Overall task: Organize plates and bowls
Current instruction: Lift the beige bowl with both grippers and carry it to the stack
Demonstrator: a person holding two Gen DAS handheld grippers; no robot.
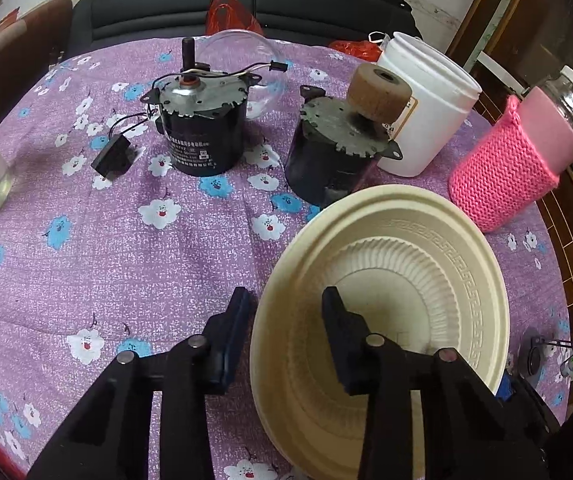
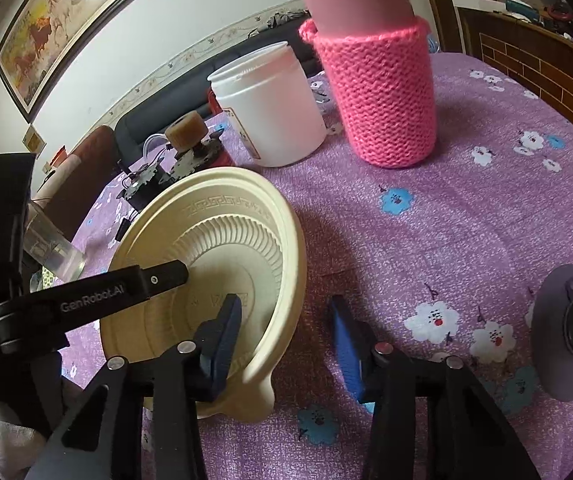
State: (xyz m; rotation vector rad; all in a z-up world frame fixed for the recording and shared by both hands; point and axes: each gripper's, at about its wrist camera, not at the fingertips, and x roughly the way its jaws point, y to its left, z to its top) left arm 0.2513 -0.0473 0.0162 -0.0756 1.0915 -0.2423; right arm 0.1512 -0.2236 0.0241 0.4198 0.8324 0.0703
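Now cream bowl [image 1: 438,248] rim between left gripper [image 1: 286,308] fingers, jaws spread.

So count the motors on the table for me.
2. The black geared motor stands behind centre with wires and a bare shaft; the second motor, carrying a felt wheel, stands right of it against the white jar. Others may be hidden.

Round table under a purple flowered cloth [image 1: 86,264], black sofa [image 1: 158,12] just behind it, brown chair [image 1: 26,48] beside the sofa, framed horse painting [image 2: 50,20] on the white wall above, wooden cabinet [image 2: 526,60] beside the table
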